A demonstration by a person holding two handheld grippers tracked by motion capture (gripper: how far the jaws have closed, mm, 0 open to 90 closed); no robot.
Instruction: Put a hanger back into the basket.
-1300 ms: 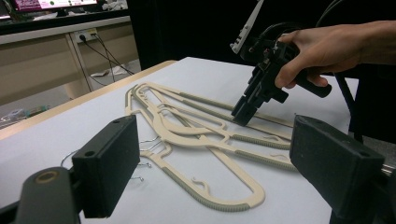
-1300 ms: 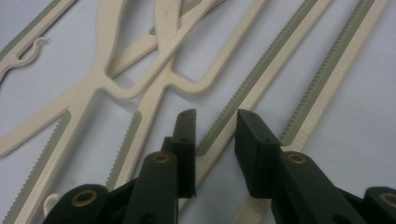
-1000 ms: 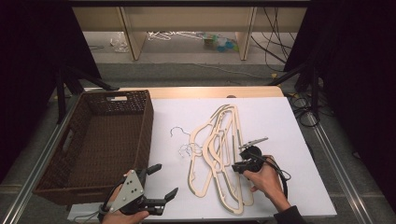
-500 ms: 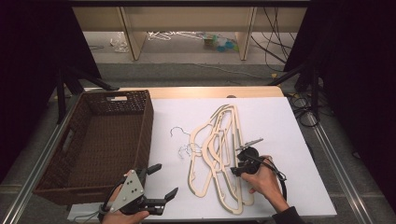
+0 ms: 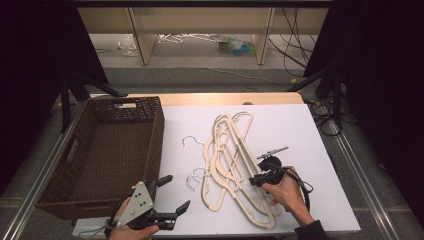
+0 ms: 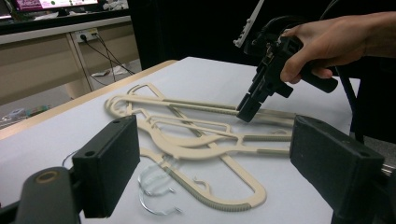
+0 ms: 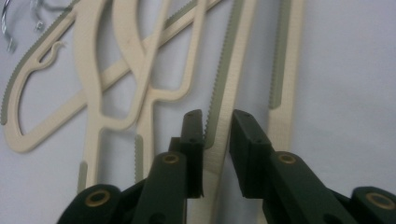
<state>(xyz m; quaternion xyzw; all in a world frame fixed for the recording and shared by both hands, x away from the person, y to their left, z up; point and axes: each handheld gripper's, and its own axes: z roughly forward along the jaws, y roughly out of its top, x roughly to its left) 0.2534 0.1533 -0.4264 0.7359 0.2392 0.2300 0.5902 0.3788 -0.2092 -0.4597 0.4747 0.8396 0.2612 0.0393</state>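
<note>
The right tongs [image 5: 256,180] have just been closing and now pinch the ribbed bar of one cream hanger [image 7: 223,112]; in the right gripper view that bar runs up between the two pads. Compared with a second ago the hand sits in much the same spot over the pile of hangers [image 5: 230,160] on the white bench [image 5: 310,130], so the change is the bite itself, which probably means a lift is next. The left tongs [image 5: 172,192] hang spread and empty near the bench's front edge, beside the wicker basket [image 5: 150,130], likely where the hanger goes. It lies tangled with others, so neighbours may drag along
</note>
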